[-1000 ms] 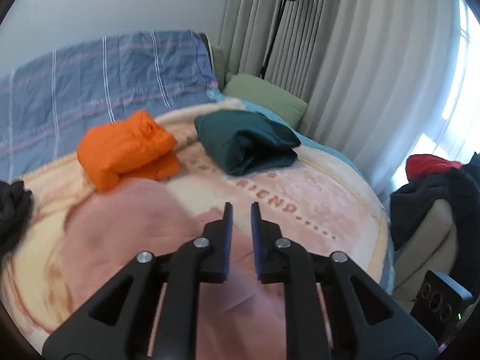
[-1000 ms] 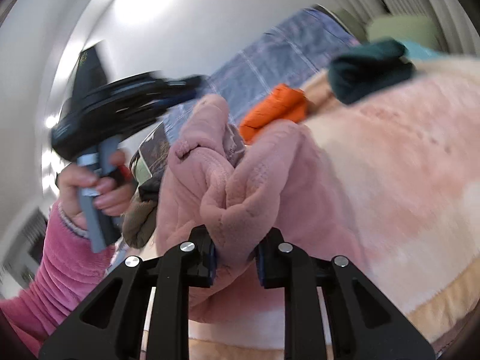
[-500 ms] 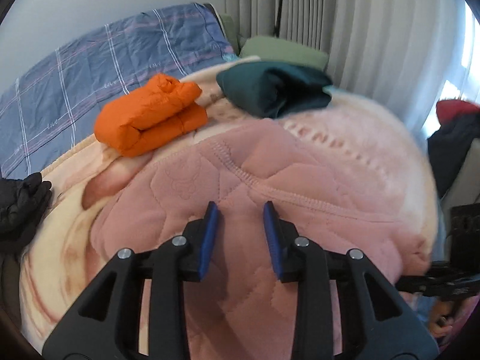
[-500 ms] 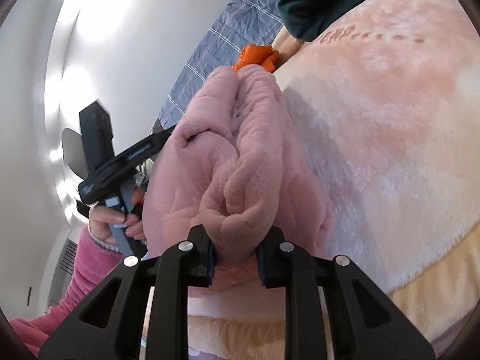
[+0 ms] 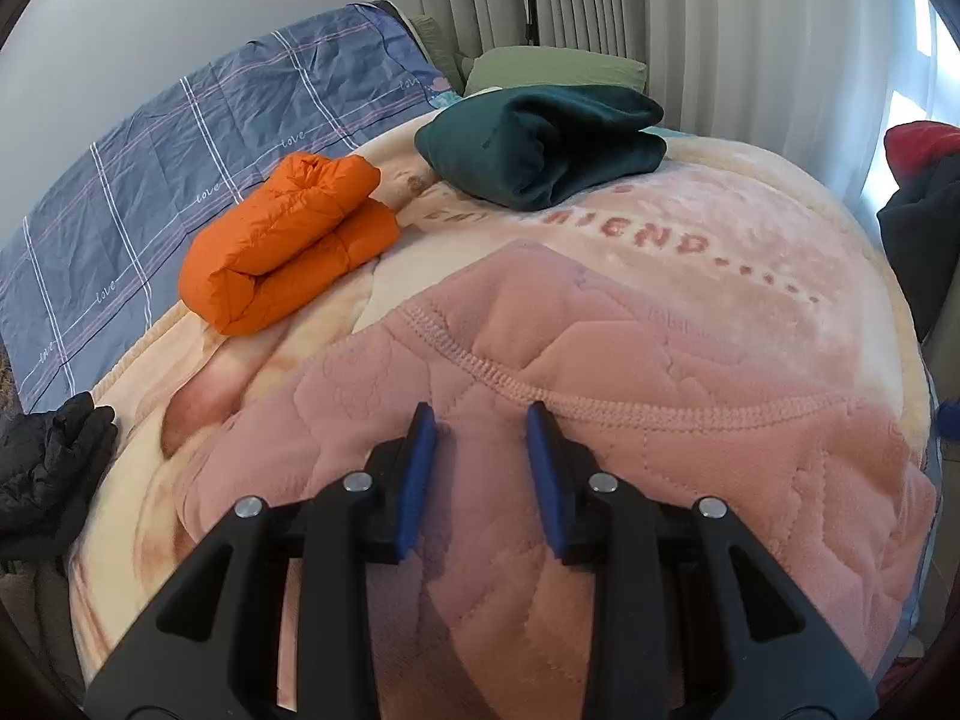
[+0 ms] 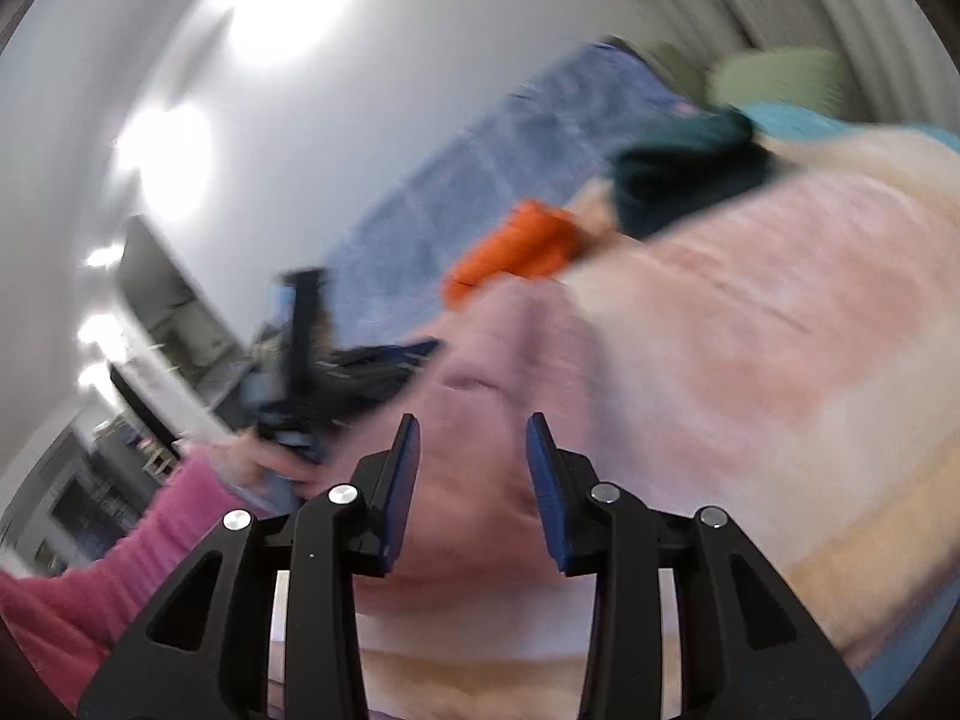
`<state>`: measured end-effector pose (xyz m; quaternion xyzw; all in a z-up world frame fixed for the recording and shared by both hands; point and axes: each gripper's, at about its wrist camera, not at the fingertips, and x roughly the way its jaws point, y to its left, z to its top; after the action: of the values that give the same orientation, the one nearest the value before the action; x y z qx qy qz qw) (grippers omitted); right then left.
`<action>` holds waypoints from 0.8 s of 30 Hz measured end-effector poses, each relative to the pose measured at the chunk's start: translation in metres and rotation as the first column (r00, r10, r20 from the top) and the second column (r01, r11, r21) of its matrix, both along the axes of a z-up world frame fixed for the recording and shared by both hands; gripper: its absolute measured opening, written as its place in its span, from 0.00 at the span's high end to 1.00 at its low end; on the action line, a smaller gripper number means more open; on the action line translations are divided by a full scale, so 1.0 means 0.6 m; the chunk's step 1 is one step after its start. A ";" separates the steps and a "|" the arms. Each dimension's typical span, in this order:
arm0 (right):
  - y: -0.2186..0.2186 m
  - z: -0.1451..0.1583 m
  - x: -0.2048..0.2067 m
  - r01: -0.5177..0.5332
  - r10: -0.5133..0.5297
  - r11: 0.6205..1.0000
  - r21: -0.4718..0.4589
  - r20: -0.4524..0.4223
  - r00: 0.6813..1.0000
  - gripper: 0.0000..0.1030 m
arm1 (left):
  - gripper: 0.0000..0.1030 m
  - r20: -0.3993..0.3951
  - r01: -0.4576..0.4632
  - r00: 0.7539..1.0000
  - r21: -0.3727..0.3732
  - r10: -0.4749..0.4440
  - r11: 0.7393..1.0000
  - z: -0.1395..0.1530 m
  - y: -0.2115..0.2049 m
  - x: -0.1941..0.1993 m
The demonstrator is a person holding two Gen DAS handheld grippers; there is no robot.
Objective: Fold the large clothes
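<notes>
A pink quilted garment (image 5: 600, 360) lies spread on the peach blanket (image 5: 720, 228) of a bed. My left gripper (image 5: 479, 414) hovers just over its stitched hem, open, with nothing pinched between the blue pads. In the blurred right wrist view, my right gripper (image 6: 473, 420) has its jaws opening; the pink garment (image 6: 510, 360) lies beyond and below them, not pressed by the pads. A hand in a pink sleeve (image 6: 120, 552) holds the other gripper at the left there. A folded orange jacket (image 5: 288, 234) and a folded dark green garment (image 5: 540, 144) rest farther back.
A blue checked sheet (image 5: 180, 138) and a green pillow (image 5: 558, 63) lie at the head of the bed. A black garment (image 5: 48, 468) sits at the left edge. Dark clothes (image 5: 918, 222) are piled at the right, and curtains (image 5: 720, 30) hang behind.
My right gripper let go of the bunched pink fold, and the garment now lies flatter on the bed. My left gripper came down over the garment and its jaws widened.
</notes>
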<state>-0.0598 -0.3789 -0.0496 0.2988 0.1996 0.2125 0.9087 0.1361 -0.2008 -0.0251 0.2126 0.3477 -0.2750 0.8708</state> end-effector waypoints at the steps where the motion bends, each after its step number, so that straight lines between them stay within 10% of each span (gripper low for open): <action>1: 0.015 0.010 0.003 -0.036 0.036 0.999 -0.010 0.032 0.999 0.65 | 0.70 0.008 -0.001 1.000 0.006 0.001 1.000 -0.001 -0.003 -0.003; 5: 0.072 -0.007 0.046 -0.048 0.042 0.986 -0.159 -0.044 0.998 0.66 | 0.70 0.035 -0.003 0.999 0.028 0.002 1.000 -0.003 -0.008 -0.011; 7: 0.082 -0.063 0.086 -0.009 -0.040 0.971 -0.238 -0.199 0.979 0.87 | 0.70 0.029 -0.003 1.000 0.018 0.002 1.000 -0.003 -0.005 -0.009; 12: 0.062 -0.094 0.098 -0.043 -0.006 0.985 -0.169 -0.279 0.960 0.88 | 0.68 0.056 0.020 0.998 0.035 -0.022 0.999 -0.016 -0.017 -0.013; 24: 0.091 -0.076 0.096 -0.032 -0.047 0.956 -0.291 -0.262 0.964 0.88 | 0.66 0.002 -0.034 0.999 -0.179 0.035 0.983 0.046 0.058 -0.008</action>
<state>-0.0022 -0.3241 -0.0953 0.1879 0.3480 0.1350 0.9085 0.1316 -0.1662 0.0023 0.1282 0.3230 -0.2896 0.8919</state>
